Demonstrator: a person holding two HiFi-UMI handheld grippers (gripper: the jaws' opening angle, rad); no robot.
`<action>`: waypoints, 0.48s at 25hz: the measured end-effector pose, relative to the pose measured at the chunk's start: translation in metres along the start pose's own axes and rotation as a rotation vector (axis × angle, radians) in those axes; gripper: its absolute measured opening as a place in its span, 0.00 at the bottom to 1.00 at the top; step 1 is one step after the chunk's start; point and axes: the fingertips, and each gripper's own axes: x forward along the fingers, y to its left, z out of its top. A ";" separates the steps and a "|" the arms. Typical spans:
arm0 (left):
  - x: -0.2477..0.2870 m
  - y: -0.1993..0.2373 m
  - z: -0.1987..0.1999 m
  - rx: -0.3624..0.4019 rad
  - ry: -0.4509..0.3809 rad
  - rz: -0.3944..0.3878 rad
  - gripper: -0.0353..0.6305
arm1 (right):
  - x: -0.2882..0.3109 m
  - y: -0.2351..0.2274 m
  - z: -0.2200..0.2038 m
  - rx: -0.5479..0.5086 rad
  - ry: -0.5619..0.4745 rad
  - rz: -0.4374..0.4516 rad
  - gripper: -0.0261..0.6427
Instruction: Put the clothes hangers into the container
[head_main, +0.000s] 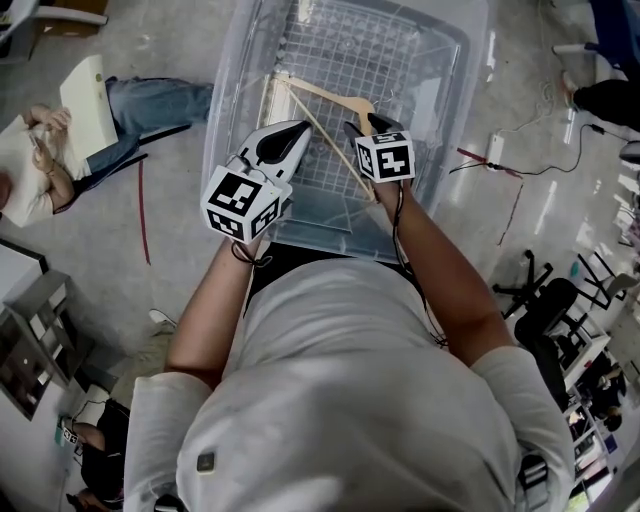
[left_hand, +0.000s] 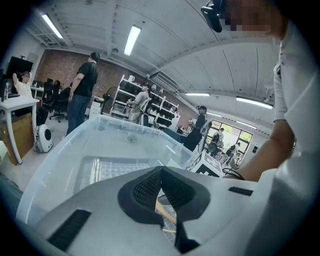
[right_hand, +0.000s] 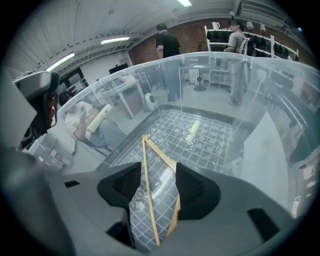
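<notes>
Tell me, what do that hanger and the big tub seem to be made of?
The hanger looks like pale, unpainted wood: slim tan bars with a matte surface. The tub looks like clear, glossy plastic: you can see straight through its walls, and light glints off them.

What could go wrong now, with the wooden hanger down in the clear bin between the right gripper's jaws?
The wooden hanger lies between the right hand-held gripper's open jaws, close to one pad, so lifting away might snag it and drag it up. The left hand-held gripper, jaws shut, hovers near the hanger over the clear plastic container; it could bump it.
</notes>
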 end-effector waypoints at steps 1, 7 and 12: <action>-0.002 -0.001 0.002 0.004 -0.003 0.000 0.08 | -0.003 0.002 0.002 -0.005 -0.007 0.003 0.38; -0.016 -0.010 0.011 0.023 -0.018 -0.010 0.08 | -0.025 0.016 0.018 -0.033 -0.071 0.028 0.36; -0.032 -0.020 0.017 0.039 -0.031 -0.017 0.08 | -0.051 0.026 0.033 -0.051 -0.142 0.033 0.29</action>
